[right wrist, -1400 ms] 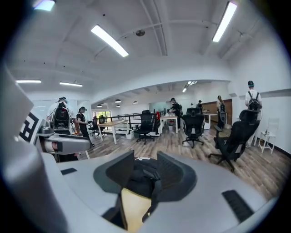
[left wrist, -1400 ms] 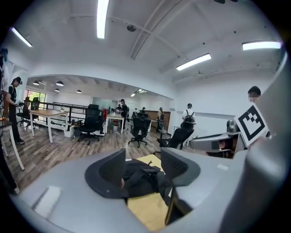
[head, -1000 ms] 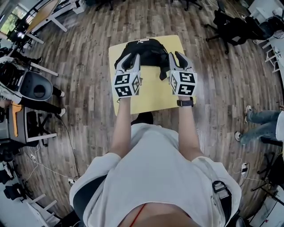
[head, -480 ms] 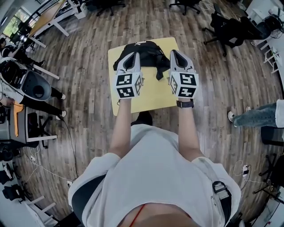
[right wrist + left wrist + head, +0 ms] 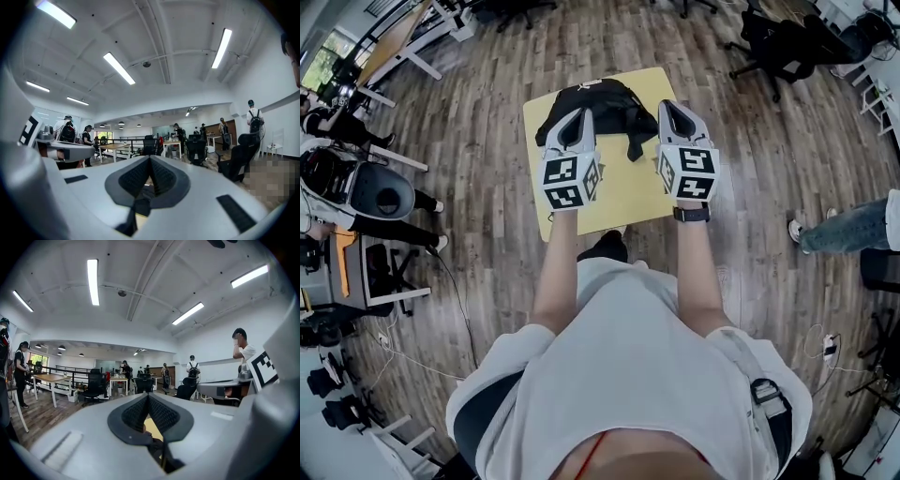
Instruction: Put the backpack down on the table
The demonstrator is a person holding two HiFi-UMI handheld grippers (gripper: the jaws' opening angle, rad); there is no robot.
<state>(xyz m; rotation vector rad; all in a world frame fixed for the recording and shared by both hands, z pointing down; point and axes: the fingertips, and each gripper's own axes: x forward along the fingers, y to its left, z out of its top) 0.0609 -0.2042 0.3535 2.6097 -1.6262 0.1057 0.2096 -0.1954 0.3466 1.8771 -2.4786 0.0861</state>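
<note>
The black backpack lies slumped on the far half of the small yellow table, one strap trailing toward the near right. My left gripper hovers over the backpack's left edge and my right gripper over its right edge. Both are raised above it and point level. In the left gripper view the left gripper has its ribbed pads pressed together, with a sliver of yellow table showing below. The right gripper looks the same in the right gripper view. Nothing is held in either.
The table stands alone on the wooden floor. Black office chairs stand at the far right. A bystander's legs are at the right. A person and a cluttered desk sit at the left. Several people and desks fill the room beyond.
Both grippers have drawn back from the backpack toward me and risen, and their jaws have closed empty. The backpack stays lying on the table.
</note>
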